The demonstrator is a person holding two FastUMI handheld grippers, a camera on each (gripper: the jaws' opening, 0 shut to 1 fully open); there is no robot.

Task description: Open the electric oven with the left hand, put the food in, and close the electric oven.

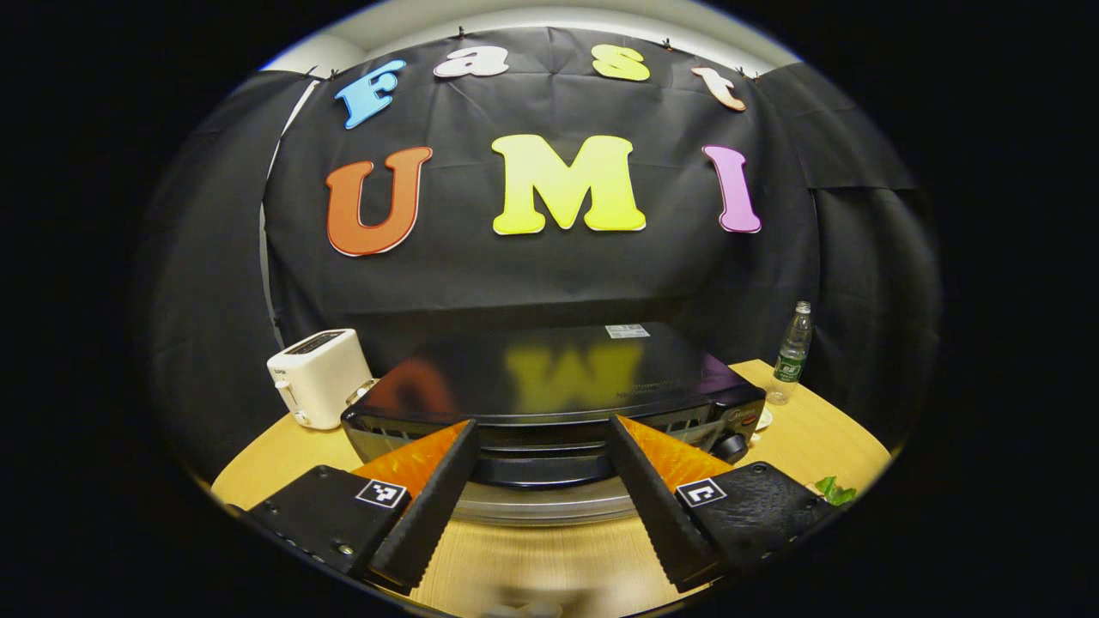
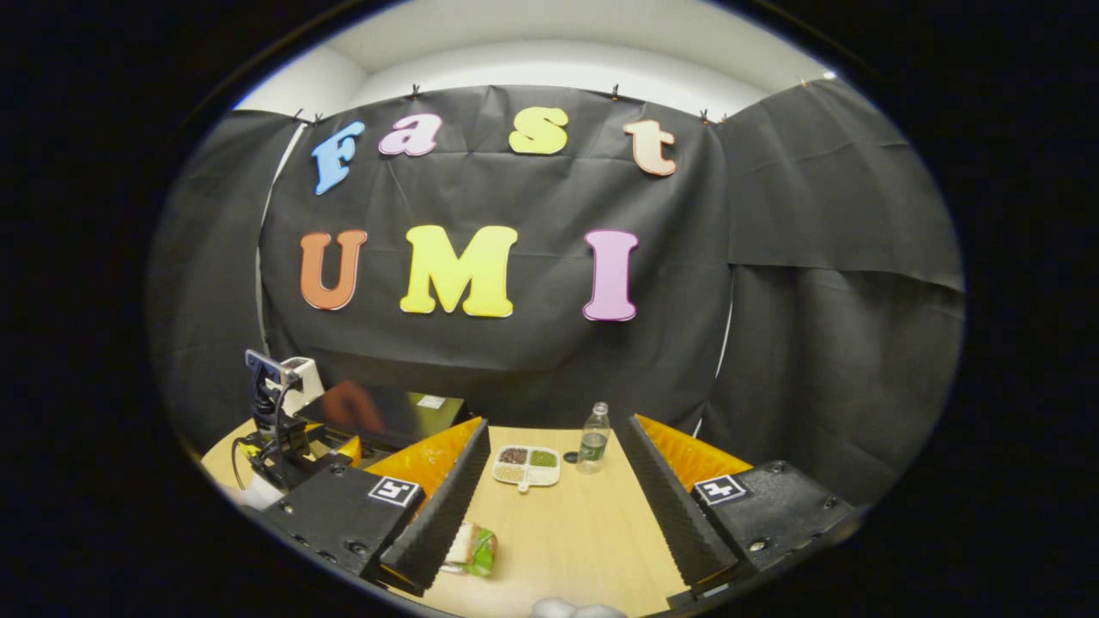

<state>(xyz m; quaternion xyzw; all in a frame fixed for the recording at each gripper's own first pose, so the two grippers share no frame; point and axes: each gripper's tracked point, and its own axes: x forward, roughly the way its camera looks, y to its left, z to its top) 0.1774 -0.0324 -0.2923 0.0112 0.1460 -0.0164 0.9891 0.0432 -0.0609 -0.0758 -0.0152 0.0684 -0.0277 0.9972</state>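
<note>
Left hand-held gripper (image 1: 543, 506): fingers spread wide, holding nothing, aimed square at the front of the electric oven (image 1: 554, 386). The oven sits directly ahead of it on the wooden surface (image 1: 549, 566), door apparently shut; the dark handle bar (image 1: 541, 468) across the door's upper edge lies between the fingers, not yet touched. A white toaster (image 1: 316, 376) stands ahead to its left, a water bottle (image 1: 792, 354) ahead to its right.

Judgement: the oven is heavy and rigid and should stay put; the handle is stiff, probably smooth. Take it at mid-bar and pull evenly.

Right hand-held gripper (image 2: 549, 506): also wide and empty. The food, a sandwich (image 2: 470, 548), lies on the surface just beside its left finger. A divided dish (image 2: 526, 465) sits farther ahead.

Judgement: the sandwich is light, soft, and crushable; grip across the bread gently.
</note>
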